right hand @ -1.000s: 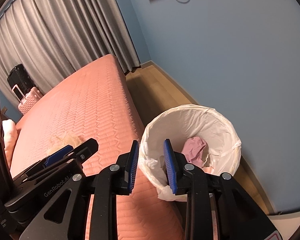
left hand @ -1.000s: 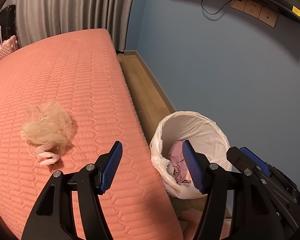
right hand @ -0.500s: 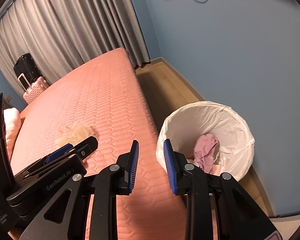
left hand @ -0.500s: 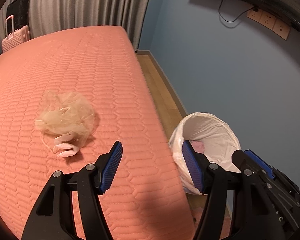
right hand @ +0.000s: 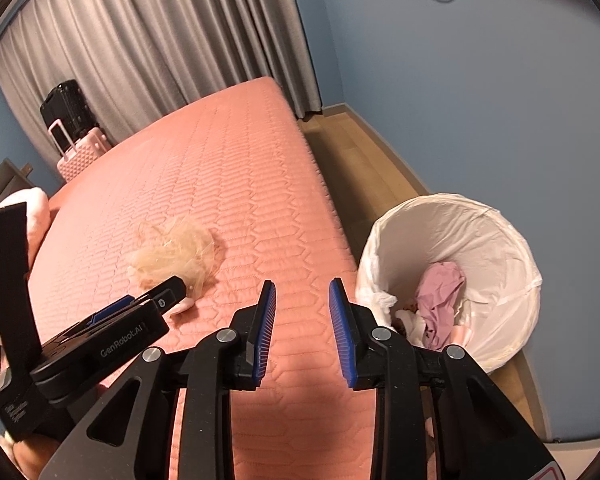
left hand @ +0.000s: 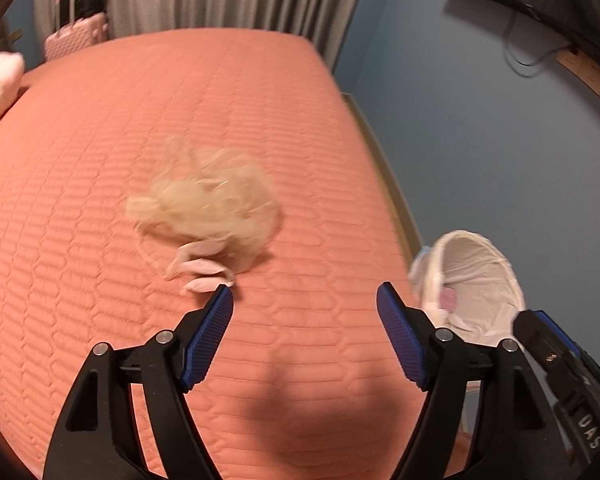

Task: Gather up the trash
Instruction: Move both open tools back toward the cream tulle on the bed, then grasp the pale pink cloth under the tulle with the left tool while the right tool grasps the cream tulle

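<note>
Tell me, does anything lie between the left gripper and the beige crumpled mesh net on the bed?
Nothing visible does. Only bare salmon quilted bedcover separates the opening, empty left gripper from the beige crumpled mesh net.

quilted cloth bedcover (left hand: 100, 184), gauzy mesh wad (left hand: 212, 208)

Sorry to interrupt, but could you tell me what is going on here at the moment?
A person is tidying a bedroom with a hand-held gripper in each hand. The left hand-held gripper is just short of a beige wad of netting lying on the pink bed, and its jaws are opening with nothing between them. The right hand-held gripper is empty, its jaws slightly apart. The lined bin on the floor beside the bed already holds a crumpled pink piece.
</note>
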Demonstrator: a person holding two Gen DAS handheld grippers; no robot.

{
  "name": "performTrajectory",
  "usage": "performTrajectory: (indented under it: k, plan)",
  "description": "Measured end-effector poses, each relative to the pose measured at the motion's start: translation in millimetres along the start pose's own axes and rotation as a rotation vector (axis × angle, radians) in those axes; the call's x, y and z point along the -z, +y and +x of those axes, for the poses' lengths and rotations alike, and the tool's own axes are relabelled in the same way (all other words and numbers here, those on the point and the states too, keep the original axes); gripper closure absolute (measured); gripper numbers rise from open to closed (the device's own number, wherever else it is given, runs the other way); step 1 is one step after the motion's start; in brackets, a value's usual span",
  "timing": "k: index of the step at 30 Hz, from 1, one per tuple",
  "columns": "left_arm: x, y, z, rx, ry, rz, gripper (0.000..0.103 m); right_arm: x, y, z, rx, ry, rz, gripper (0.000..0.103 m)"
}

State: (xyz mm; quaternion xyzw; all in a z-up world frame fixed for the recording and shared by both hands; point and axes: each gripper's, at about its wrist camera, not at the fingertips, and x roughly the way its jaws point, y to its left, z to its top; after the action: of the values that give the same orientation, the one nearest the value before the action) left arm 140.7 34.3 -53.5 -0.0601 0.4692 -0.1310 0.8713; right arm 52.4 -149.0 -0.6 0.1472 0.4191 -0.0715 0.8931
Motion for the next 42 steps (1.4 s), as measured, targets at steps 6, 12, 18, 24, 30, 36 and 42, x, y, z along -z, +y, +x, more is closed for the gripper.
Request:
performTrajectory:
  k: [6,12,18,24,30,36,42]
  plan:
    - [-3,41,22,-0.046,0.035,-0.076,0.032,3,19,25,-0.016,0.044,-0.022,0.075]
    - [-11,72,47,-0.075,0.060,-0.119,0.032,2,40,54,-0.034,0.085,-0.049,0.075]
    - [-17,87,73,-0.066,0.095,-0.125,0.043,-2,58,81,-0.047,0.118,-0.065,0.075]
    - [-16,97,87,-0.024,0.126,-0.124,0.072,-4,78,107,-0.058,0.149,-0.083,0.075]
    - [-11,113,77,0.006,0.117,-0.139,0.096,-2,96,120,-0.072,0.168,-0.112,0.075]
    - [-9,143,50,-0.010,0.074,-0.186,0.099,2,119,128,-0.095,0.184,-0.141,0.075]
    - [-14,173,32,-0.047,0.039,-0.235,0.099,7,150,137,-0.130,0.202,-0.185,0.070]
